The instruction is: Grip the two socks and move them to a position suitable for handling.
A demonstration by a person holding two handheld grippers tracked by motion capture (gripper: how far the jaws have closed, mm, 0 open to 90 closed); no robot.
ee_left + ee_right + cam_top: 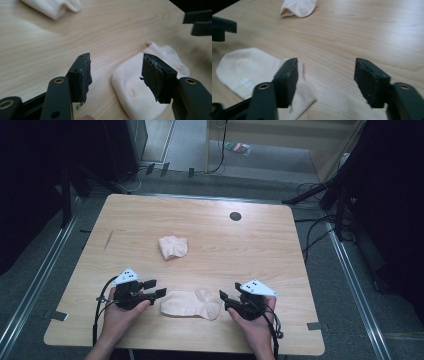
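Note:
A pale sock lies flat near the table's front edge, between the two grippers. My left gripper is open just left of the sock's end; in the left gripper view the sock lies under and beyond the right-hand jaw, with nothing between the jaws. My right gripper is open at the sock's other end; in the right gripper view the sock lies under its left-hand jaw. A second sock, folded into a lump, rests near the table's middle.
The wooden table has a dark round grommet near its far edge. Cables and dark stands lie on the floor around the table. The folded sock appears at the top of the right gripper view, and again in the left gripper view.

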